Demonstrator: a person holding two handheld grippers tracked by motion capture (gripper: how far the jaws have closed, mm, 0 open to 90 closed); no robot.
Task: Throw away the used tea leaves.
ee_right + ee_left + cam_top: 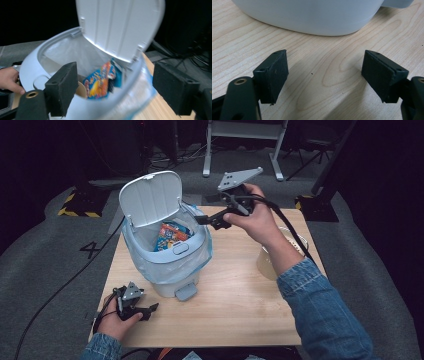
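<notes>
A pale grey pedal bin (167,255) with a clear liner stands on the wooden table (240,305), its lid (150,197) raised. Inside lies a colourful snack packet (171,235). My right gripper (200,220) hovers at the bin's right rim, open with nothing between its pads. In the right gripper view, the right gripper (120,87) looks into the bin at the packet (100,81) under the lid (120,25). My left gripper (152,309) rests on the table at the front left, open. In the left gripper view, the left gripper (325,75) faces the bin's base (312,15) over bare wood.
The bin's foot pedal (186,291) juts toward the front edge. A pale translucent cup (265,262) stands at the table's right, partly behind my right forearm. Cables run across the grey floor to the left, and desk legs stand beyond the table.
</notes>
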